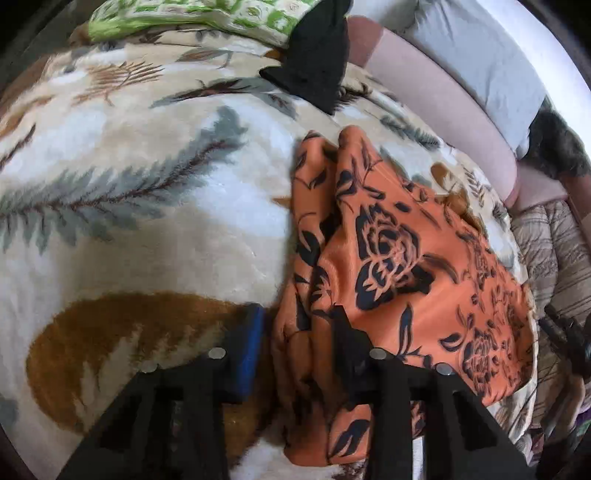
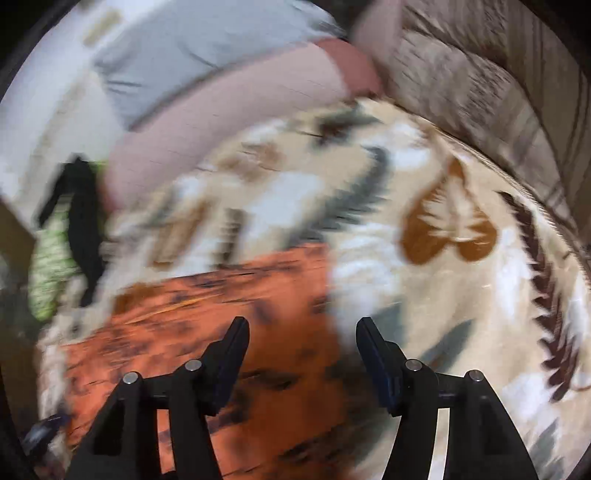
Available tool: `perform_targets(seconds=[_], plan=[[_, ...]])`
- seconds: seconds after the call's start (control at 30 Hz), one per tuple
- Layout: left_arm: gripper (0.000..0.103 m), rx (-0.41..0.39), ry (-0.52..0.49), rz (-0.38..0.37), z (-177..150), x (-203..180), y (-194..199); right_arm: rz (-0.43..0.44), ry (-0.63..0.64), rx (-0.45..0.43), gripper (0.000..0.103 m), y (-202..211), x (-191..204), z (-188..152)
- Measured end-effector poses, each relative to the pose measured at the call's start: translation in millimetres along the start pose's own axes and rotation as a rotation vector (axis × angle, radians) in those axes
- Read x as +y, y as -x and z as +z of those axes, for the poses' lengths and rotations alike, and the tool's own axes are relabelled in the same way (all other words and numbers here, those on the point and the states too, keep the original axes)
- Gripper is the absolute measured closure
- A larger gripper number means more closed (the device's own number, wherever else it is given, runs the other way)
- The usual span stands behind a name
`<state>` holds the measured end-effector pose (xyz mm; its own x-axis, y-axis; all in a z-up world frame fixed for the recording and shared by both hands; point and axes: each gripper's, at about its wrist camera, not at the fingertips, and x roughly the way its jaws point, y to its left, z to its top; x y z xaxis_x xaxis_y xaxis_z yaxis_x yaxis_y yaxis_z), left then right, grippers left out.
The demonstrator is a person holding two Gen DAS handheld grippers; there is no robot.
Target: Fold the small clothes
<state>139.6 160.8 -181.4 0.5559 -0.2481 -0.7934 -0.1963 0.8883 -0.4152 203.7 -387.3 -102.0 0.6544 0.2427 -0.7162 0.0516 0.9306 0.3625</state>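
Orange floral cloth [image 1: 399,258] looked thin, limp and slippery; your left tool [image 1: 299,332] pinched its bunched edge, your right tool [image 2: 303,332] hung released above it.

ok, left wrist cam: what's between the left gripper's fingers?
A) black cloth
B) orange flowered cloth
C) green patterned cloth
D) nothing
B: a bunched edge of the orange flowered cloth sits between the fingers of the left gripper, while the black cloth and the green patterned cloth lie far off at the top of the blanket.
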Motion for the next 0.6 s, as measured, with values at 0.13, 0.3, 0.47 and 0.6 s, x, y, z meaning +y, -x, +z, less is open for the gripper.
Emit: perform_targets(seconds=[0.13,0.3,0.47,0.6], plan=[[0.081,-0.020,-0.074,0.006,5.1,-20.5,16.8,0.121,0.019,0.106,0.039,-12.6,29.7,-35.3],[0.032,-0.123,-0.189,0.031,40.3,-48.2,24.6,0.172,-0.008,0.171,0.039,-25.9,34.4,-61.6],[0.060,-0.032,-0.222,0.040,84.1,-56.5,-24.0,0.189,-0.002,0.186,0.039,-29.1,40.8,-64.5],[0.101,-0.023,-0.290,0.086,95.1,-60.8,-34.6,0.199,0.004,0.187,0.039,-36.7,42.4,-65.0]])
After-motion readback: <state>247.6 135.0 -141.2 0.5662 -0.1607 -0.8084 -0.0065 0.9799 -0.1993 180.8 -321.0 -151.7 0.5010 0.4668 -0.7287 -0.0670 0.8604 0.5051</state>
